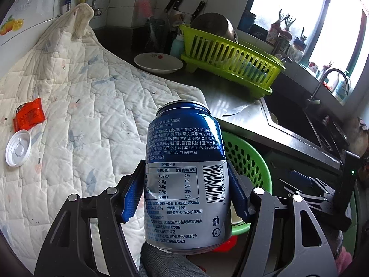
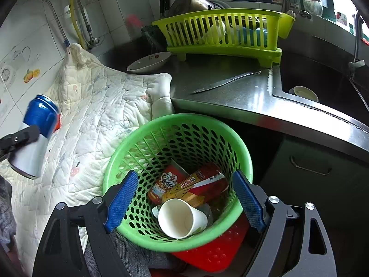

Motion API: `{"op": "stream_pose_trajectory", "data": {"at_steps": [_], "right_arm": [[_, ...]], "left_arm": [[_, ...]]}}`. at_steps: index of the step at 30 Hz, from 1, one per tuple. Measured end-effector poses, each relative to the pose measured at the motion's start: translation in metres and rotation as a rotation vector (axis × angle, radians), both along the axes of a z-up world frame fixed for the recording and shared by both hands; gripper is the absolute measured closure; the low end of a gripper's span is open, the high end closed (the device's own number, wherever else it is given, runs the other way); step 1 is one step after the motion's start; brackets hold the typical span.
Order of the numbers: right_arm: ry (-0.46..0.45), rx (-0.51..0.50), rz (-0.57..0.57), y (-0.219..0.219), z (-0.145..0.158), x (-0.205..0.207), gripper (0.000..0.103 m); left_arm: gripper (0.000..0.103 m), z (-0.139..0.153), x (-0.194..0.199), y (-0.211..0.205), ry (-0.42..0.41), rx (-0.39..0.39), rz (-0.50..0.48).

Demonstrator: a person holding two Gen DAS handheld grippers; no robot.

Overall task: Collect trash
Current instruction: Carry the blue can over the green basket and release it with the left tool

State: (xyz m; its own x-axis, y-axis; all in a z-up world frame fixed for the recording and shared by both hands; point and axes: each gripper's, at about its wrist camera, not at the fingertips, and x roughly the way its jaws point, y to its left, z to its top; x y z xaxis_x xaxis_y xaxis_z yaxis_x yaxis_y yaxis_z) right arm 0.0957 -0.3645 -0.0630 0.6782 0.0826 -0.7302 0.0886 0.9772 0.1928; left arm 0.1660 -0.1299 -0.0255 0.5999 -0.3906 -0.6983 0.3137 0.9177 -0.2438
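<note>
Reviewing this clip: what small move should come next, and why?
Probably carry the blue can, clamped in the left gripper, over the green basket and let go; the right gripper is open and empty above it.

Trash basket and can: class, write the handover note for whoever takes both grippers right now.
Left gripper: shut on the blue can, held above the quilt, not yet over the green basket.
Right gripper: open, empty, above the basket.
Done: paper cup and snack wrappers lie in the basket.
Left: drop in the can, then fetch the red packet and white lid from the quilt.
</note>
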Motion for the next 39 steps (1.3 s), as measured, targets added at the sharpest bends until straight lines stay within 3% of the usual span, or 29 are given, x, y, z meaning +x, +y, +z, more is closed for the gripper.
{"op": "stream_pose_trajectory", "data": {"at_steps": [17, 18, 20, 22, 27, 39], "right_arm": [[-0.022, 0.019, -0.029, -0.016, 0.004, -0.025, 0.017], [-0.022, 0.021, -0.028, -0.016, 0.003, -0.026, 0.017], [-0.020, 0.022, -0.028, -0.017, 0.003, -0.026, 0.017], [-0.021, 0.023, -0.028, -0.016, 0.003, -0.026, 0.017], [-0.020, 0.037, -0.025, -0.015, 0.002, -0.027, 0.017], [-0.029, 0.041, 0.030, 0.007, 0.007, -0.020, 0.016]], "left_arm": [[0.037, -0.041, 0.033, -0.065, 0.071, 0.000, -0.112], [0.035, -0.042, 0.035, -0.068, 0.071, 0.000, -0.119], [0.019, -0.045, 0.038, -0.074, 0.076, -0.005, -0.130], [0.017, -0.045, 0.038, -0.077, 0.068, -0.017, -0.134], [0.017, -0.043, 0.032, -0.073, 0.054, -0.022, -0.143], [0.017, -0.019, 0.013, -0.025, -0.008, 0.002, -0.040]]}}
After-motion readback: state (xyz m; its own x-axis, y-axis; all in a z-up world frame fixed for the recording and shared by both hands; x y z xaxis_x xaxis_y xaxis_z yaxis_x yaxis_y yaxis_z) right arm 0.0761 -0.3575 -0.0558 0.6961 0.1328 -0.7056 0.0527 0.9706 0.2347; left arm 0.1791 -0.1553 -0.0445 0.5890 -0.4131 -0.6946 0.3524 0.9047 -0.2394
